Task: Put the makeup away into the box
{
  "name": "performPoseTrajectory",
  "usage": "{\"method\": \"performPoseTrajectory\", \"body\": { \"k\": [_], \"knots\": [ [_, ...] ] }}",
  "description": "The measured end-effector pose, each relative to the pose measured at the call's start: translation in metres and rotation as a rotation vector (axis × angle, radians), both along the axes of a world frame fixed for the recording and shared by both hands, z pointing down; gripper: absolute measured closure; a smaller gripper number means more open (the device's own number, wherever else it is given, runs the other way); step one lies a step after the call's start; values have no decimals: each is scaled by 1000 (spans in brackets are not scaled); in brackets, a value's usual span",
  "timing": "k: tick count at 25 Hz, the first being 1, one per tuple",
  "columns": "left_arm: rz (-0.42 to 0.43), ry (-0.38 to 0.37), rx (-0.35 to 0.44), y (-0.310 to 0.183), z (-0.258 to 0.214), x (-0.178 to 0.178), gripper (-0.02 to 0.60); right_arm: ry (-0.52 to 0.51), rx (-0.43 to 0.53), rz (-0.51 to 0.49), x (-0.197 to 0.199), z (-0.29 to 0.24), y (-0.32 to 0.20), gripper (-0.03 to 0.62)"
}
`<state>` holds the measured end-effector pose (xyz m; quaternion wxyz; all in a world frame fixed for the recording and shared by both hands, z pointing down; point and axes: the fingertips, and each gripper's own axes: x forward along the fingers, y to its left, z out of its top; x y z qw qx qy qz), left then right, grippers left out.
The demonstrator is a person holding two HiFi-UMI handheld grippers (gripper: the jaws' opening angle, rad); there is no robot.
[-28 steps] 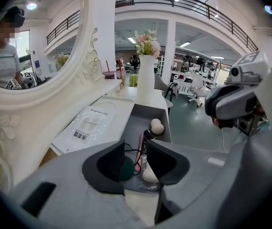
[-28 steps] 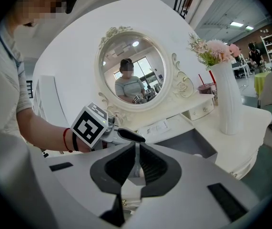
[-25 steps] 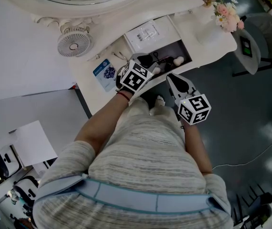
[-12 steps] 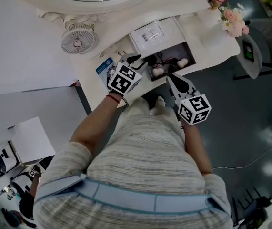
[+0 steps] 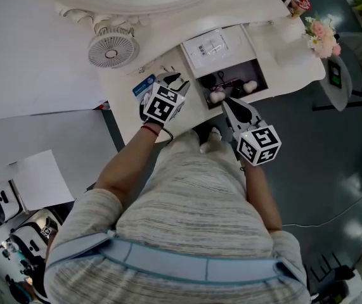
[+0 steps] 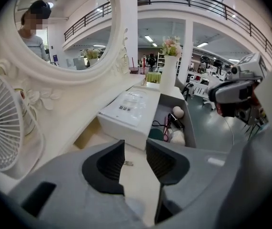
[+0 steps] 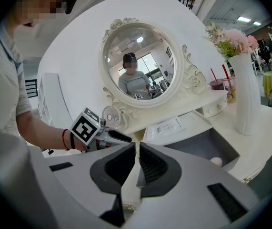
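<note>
I'm hovering the left gripper (image 6: 136, 152) over the tabletop (image 6: 138, 189), jaws apart, nothing in them. Right gripper (image 7: 137, 149) is hanging in front of the box, jaws nearly together, also empty. A small flat piece (image 6: 125, 163) is lying just past my left jaws; can't tell what it is. Box (image 5: 238, 43) is sitting just right of it, compartment open, makeup (image 6: 177, 136) already lying inside. If that piece is next, I'm thinking: straddling it squarely, coming down until the pads are grazing the tabletop, closing slowly so it isn't skidding, then lifting clear over the box's near wall.
</note>
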<state>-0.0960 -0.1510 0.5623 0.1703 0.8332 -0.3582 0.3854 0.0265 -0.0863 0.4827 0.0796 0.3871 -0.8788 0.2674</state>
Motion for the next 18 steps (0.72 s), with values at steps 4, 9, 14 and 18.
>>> {"method": "performPoseTrajectory", "body": {
  "k": [4, 9, 14, 18],
  "knots": [
    [-56, -40, -61, -2, 22, -13, 437, 3, -5, -11, -7, 2, 0, 583],
    [-163, -59, -159, -4, 49, -20, 437, 8, -13, -10, -9, 2, 0, 583],
    [-292, -22, -228, -8, 72, -19, 419, 14, -26, -13, -8, 6, 3, 583],
    [-410, -6, -255, -10, 84, -23, 400, 19, -32, -12, -5, 7, 4, 583]
  ]
}}
